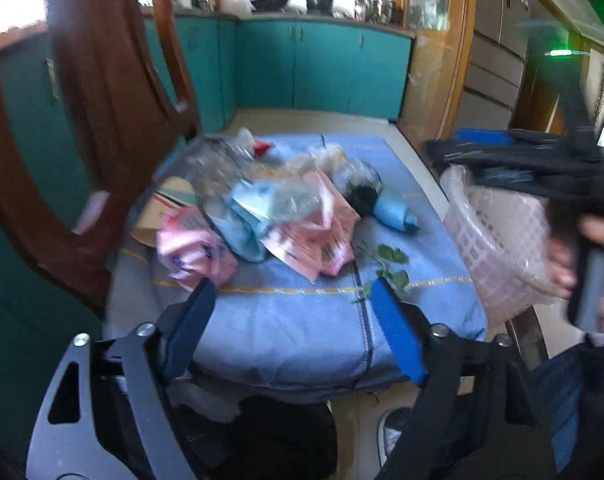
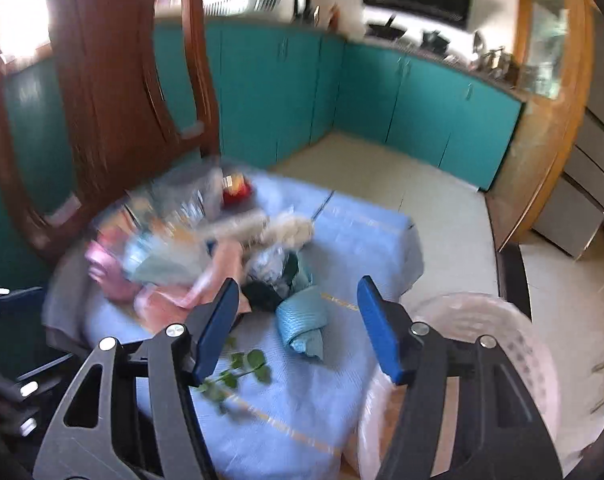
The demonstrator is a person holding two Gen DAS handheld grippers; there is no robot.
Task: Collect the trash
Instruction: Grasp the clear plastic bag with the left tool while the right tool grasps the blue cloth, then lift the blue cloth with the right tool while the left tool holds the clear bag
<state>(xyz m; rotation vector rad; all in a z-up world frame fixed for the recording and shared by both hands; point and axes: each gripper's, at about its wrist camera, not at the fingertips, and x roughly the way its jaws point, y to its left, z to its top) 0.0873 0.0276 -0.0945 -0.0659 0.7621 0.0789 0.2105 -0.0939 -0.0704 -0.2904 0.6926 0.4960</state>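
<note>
A heap of trash (image 1: 286, 216) lies on a blue cloth (image 1: 302, 328): pink wrappers (image 1: 194, 252), clear plastic, a black bag (image 1: 362, 196) and a rolled light-blue piece (image 1: 394, 214). A green leafy sprig (image 1: 390, 264) lies loose in front of the heap. My left gripper (image 1: 292, 286) hovers open over the cloth's near part, short of the heap, holding nothing. My right gripper (image 2: 298, 284) is open and empty above the light-blue roll (image 2: 302, 320) and the sprig (image 2: 242, 368). In the left wrist view the right gripper (image 1: 442, 148) hangs over the basket.
A pale pink lattice basket (image 1: 498, 232) lined with clear plastic stands right of the cloth, also the basket (image 2: 522, 340) at the lower right. A brown wooden chair back (image 1: 102, 120) rises at the left. Teal cabinets (image 1: 322, 68) stand behind. A hand (image 1: 562, 256) holds the right gripper.
</note>
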